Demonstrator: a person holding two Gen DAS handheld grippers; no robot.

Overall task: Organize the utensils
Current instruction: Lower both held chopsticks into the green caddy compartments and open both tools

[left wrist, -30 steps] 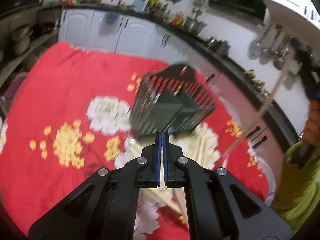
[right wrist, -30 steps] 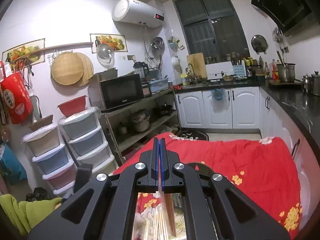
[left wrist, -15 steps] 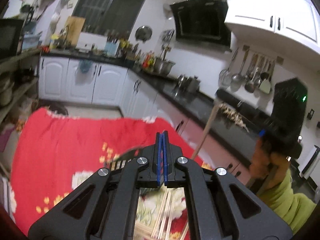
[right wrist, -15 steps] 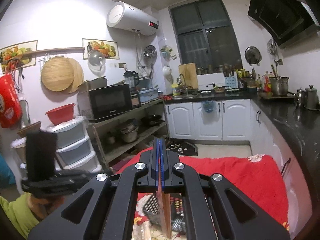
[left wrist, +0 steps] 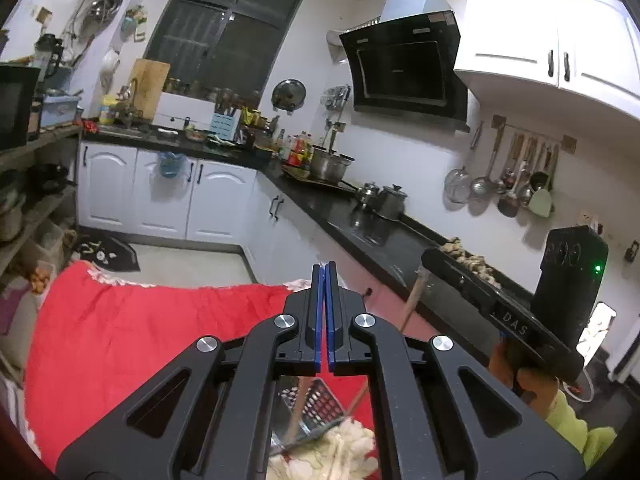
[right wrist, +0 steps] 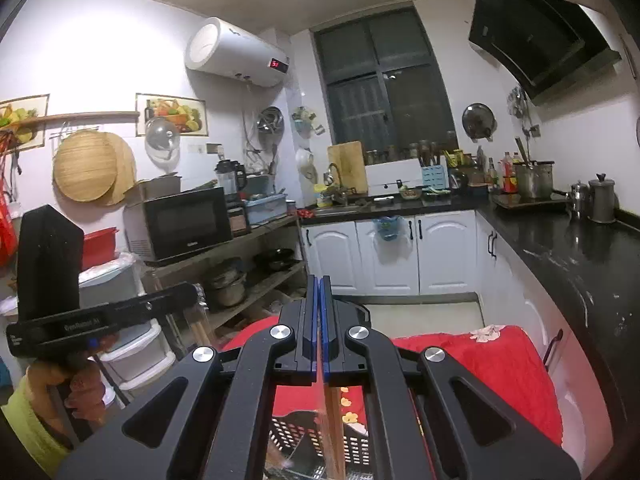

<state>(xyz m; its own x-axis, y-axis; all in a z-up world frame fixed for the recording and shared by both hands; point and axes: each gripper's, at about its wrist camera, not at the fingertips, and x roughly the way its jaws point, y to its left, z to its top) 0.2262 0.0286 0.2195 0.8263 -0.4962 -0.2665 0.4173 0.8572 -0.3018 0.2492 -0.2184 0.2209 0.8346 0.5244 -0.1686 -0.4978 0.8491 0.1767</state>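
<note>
My left gripper is shut, raised high over the red flowered cloth. The right wrist view shows it at the left, with pale chopsticks hanging below its tip. My right gripper is shut on wooden chopsticks that hang straight down over the dark slotted utensil basket. From the left wrist camera, those chopsticks slant from the right gripper down toward the basket. Loose chopsticks lie on the cloth by the basket.
A black counter with pots runs along the right, over white cabinets. On the left stand a shelf with a microwave and plastic drawers. Ladles hang on the wall. A hand in a green sleeve holds the right gripper.
The left gripper has risen well above the cloth, so its view now takes in the kitchen. The right gripper has carried its chopsticks over the basket. Both stayed shut.
</note>
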